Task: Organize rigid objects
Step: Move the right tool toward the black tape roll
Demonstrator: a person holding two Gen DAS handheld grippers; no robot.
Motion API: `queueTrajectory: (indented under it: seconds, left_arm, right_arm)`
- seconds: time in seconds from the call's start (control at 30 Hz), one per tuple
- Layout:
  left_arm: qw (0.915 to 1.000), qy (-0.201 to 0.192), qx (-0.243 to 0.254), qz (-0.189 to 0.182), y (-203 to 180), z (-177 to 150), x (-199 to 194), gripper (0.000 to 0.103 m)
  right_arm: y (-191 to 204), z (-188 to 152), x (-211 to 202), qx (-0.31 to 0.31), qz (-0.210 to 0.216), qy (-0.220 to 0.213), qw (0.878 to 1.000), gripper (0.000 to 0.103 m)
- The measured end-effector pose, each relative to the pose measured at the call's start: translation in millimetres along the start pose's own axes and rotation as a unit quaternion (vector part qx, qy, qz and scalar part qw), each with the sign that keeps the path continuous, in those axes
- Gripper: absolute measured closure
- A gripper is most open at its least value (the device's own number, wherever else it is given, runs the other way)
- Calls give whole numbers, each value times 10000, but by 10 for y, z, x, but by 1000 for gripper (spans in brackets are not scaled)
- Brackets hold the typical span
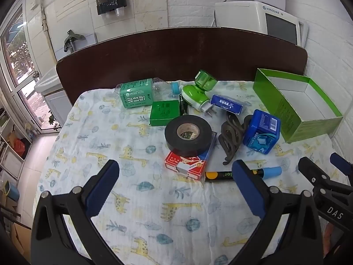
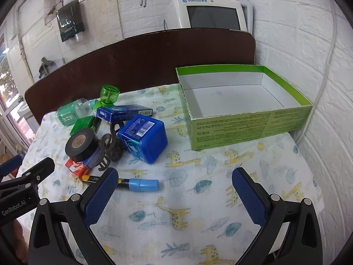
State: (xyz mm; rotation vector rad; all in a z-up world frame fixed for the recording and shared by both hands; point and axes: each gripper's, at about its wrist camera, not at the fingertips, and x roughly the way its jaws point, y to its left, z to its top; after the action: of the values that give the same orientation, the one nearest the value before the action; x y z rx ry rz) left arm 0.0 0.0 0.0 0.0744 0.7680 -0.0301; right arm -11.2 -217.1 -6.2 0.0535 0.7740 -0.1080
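Giraffe-print cloth covers my desk (image 2: 198, 198), both tools, left (image 1: 176, 187) and right (image 2: 176, 190), gape wide and empty, and the marker (image 2: 132, 184) lies crosswise just ahead of my right tool, nearer it, with the empty green box (image 2: 249, 125) beyond to the right.

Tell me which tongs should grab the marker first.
Right, probably. The marker lies just beyond the right tongs' left finger, and the empty green box is on that side. Both tongs are open and hold nothing.
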Motion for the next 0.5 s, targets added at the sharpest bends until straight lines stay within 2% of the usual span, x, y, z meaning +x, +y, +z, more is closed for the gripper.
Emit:
queueTrajectory:
  seconds: [0.37,0.4,0.5]
  left_arm:
    - [9996,-119,-199,150,100,-26,36,1]
    - [9997,-115,-185,149,193,-18,39,1]
    - [9998,-37,-147,125,122,0,50,1]
  right_arm:
    - [8,-16,4,-10,40,-25,10000,0]
    - [6,-17,4,1,63,-26,10000,0]
    - [-4,-16,16,26,92,-14,10000,0]
